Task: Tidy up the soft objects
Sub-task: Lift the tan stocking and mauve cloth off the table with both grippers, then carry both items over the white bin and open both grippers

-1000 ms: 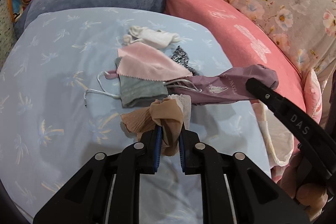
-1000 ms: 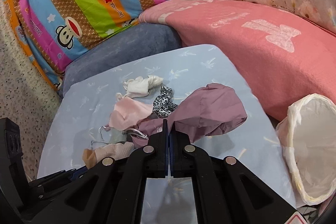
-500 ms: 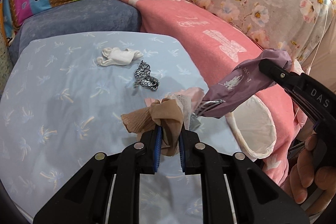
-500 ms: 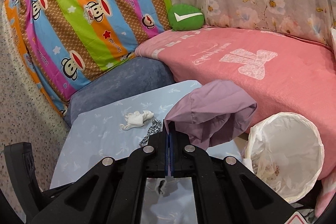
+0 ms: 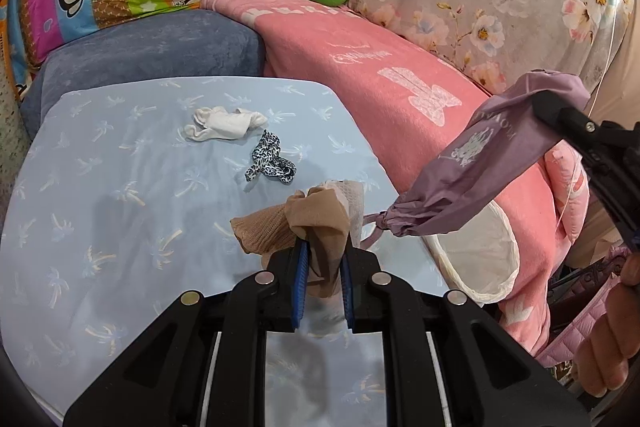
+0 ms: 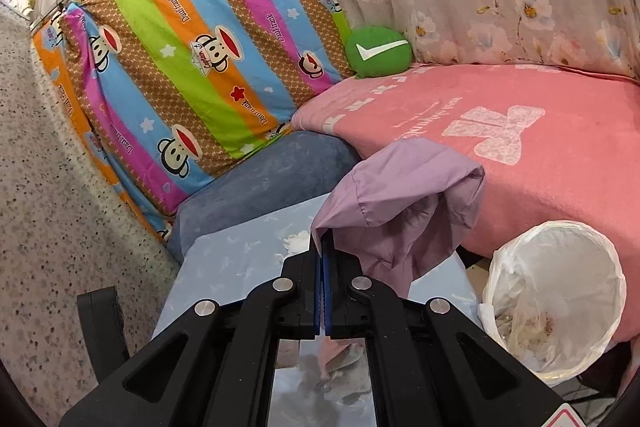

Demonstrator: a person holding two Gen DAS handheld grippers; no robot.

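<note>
My left gripper [image 5: 323, 247] is shut on a bunched tan stocking [image 5: 304, 223] with a white lace piece behind it, held above the light blue table [image 5: 120, 227]. Off to the right, my right gripper [image 6: 323, 247] is shut on a mauve drawstring bag [image 5: 476, 163] that hangs in the air over the rim of a white lined bin [image 5: 476, 259]. In the right wrist view the mauve drawstring bag [image 6: 404, 195] drapes over the fingertips. A white sock [image 5: 224, 121] and a leopard-print scrunchie [image 5: 270, 163] lie on the table.
The white lined bin [image 6: 556, 303] stands at the table's right edge against a pink blanket [image 6: 520, 131]. A grey-blue cushion [image 5: 152, 51], a striped monkey-print quilt [image 6: 200, 67] and a green round pillow [image 6: 378, 51] sit behind. A person's hand [image 5: 608, 347] holds the right gripper.
Both grippers rose with their cloths. The mauve bag left the table and moved right, over the bin. The pink and grey cloths that lay under it are out of sight.
</note>
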